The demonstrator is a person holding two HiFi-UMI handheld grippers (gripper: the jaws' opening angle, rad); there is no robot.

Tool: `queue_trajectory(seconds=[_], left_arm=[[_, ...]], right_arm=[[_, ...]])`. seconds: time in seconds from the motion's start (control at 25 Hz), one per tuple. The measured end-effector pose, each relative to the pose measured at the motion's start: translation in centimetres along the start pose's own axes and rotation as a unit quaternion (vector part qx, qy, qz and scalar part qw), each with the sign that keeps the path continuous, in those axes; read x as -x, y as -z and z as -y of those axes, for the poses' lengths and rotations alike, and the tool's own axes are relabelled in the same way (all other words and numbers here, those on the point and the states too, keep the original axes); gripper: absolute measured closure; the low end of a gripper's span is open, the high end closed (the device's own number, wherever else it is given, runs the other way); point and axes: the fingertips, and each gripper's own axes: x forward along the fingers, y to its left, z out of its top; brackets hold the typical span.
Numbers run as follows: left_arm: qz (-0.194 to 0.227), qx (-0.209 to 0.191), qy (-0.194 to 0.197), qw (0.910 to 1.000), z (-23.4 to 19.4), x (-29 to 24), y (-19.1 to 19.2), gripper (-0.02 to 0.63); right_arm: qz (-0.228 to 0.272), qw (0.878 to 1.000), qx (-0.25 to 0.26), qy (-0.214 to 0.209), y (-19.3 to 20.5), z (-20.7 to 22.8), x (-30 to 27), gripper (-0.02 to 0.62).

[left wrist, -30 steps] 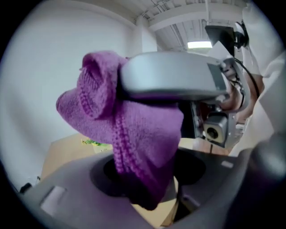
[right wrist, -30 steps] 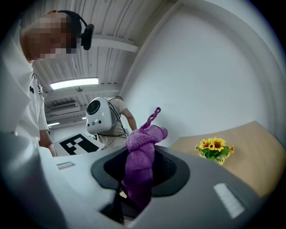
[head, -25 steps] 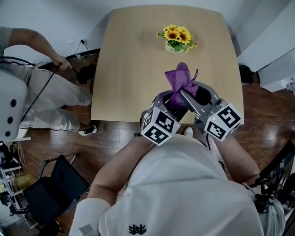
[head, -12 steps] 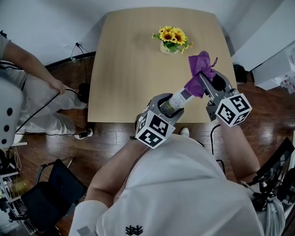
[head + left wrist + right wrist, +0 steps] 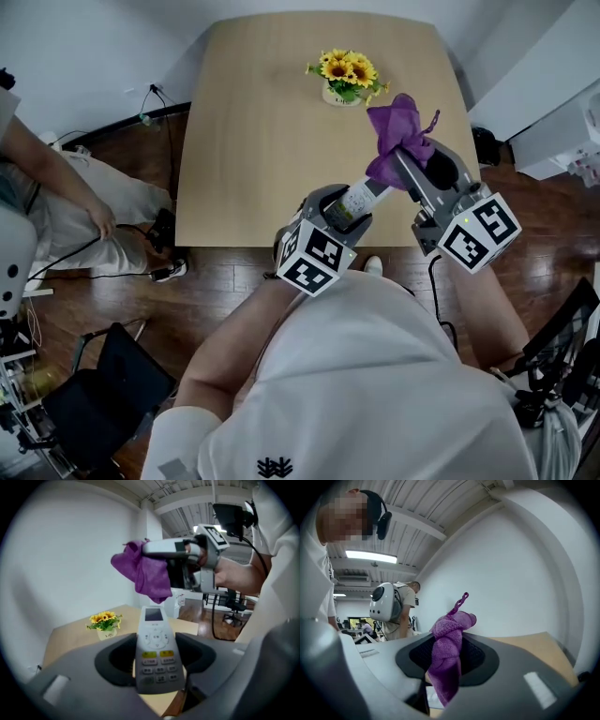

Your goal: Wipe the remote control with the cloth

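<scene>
Remote (image 5: 154, 651) in L tongs (image 5: 343, 212) — cloth (image 5: 447, 660) in R tongs (image 5: 409, 165)

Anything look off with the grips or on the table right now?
Nothing stands out. The remote control sits straight in the jaws of the left gripper, the cloth is bunched in the right gripper, and the sunflower pot stands upright on the table.

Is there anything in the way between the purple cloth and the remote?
Nothing visible. The right claw grips the cloth, which hangs right by the far end of the remote held in the left claw. The sunflower pot stands farther back on the table, out of the way.
</scene>
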Motion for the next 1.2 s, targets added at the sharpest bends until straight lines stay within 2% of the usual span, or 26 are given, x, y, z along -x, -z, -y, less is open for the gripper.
queue_trajectory(seconds=[0.2,0.36,0.52,0.72,0.84,1.2], left_arm=[[0.002,0.001,-0.004,1.0,-0.1,-0.7,-0.6,0.33],[0.009,0.002,-0.006,0.9999,-0.7,-0.5,-0.9,0.33],[0.012,0.004,-0.007,0.9999,-0.8,0.0,-1.4,0.33],[0.011,0.007,-0.007,0.9999,-0.7,0.5,-1.3,0.33],[0.01,0.008,-0.004,0.9999,-0.5,0.6,-0.9,0.33],[0.015,0.001,0.001,0.9999,0.0,1.0,-1.0,0.33]], right_arm=[[-0.008,0.996,-0.032,-0.084,1.4,-6.7,-1.1,0.469],[-0.027,0.993,-0.059,-0.099,4.1,-8.3,-2.2,0.469],[-0.031,0.994,-0.053,-0.088,5.5,-8.1,-2.3,0.469],[-0.031,0.997,0.008,-0.068,6.1,-7.1,-2.1,0.471],[-0.031,0.998,0.019,-0.053,6.1,-5.8,-1.9,0.47],[-0.021,0.999,0.037,0.029,4.1,0.6,-0.2,0.471]])
